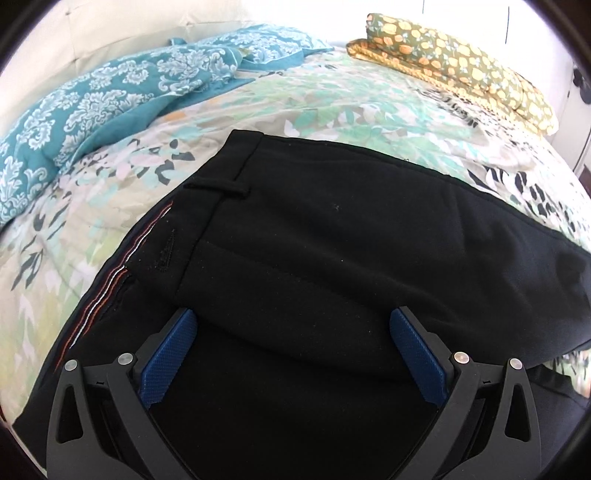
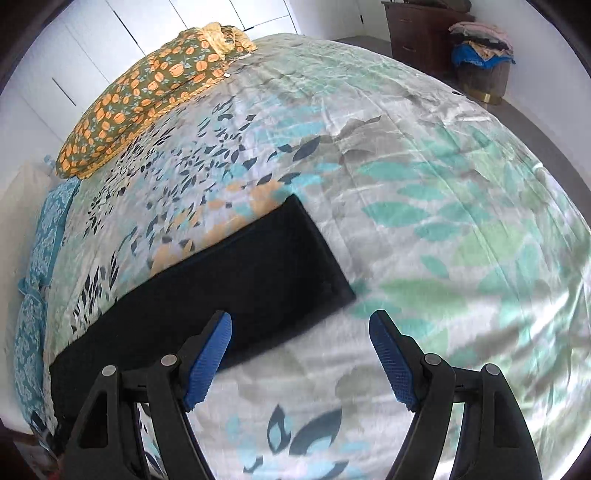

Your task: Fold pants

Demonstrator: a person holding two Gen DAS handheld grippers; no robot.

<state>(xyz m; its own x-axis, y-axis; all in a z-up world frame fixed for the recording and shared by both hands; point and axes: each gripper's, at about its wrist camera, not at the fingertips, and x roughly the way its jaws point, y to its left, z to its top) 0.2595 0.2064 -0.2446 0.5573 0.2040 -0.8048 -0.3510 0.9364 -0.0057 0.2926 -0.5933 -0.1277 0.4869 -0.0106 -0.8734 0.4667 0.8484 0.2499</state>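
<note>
Black pants (image 1: pixel 332 240) lie flat on the floral bedspread (image 1: pixel 332 99), waistband with a belt loop and a striped inner lining at the left. My left gripper (image 1: pixel 293 321) hovers open over the waist end, blue pads (image 1: pixel 170 354) spread wide, nothing pinched. In the right wrist view the leg end of the pants (image 2: pixel 258 266) stretches from lower left to a square hem near the middle. My right gripper (image 2: pixel 299 325) is open just below and to the right of that hem, above bare bedspread (image 2: pixel 443 221), holding nothing. The view is motion-blurred.
A teal patterned quilt (image 1: pixel 92 110) is bunched at the far left of the bed. A folded olive and orange cloth (image 1: pixel 461 62) (image 2: pixel 140 96) lies at the far side. A brown dresser (image 2: pixel 417 33) and a heaped laundry basket (image 2: pixel 480 62) stand beyond the bed.
</note>
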